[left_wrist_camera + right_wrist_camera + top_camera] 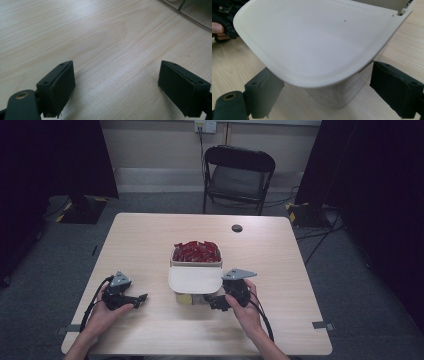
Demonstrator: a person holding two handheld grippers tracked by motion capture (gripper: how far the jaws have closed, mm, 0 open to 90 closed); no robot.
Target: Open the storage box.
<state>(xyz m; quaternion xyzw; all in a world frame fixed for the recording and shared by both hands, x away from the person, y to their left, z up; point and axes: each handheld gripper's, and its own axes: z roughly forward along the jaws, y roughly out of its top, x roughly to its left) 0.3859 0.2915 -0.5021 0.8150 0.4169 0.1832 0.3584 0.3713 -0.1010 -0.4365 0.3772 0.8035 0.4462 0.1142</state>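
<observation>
Container (196, 275) stood near the middle of the counter (150, 235), slightly toward the near edge. Its far compartment held red packets (197, 251); a cream hinged lid (195, 279) lay over the near compartment, tilted up rather than seated. Right tongs (216, 301) were released, jaws spread on either side of the container's near translucent corner, just under the lid rim, not touching it as far as the right gripper view showed. Left tongs (135, 299) were released too, resting over bare counter well to the left, toward the near-left corner. Judged step: approach to the lid. Next move likely calls for closing on the lid rim squarely, without tipping the container.
</observation>
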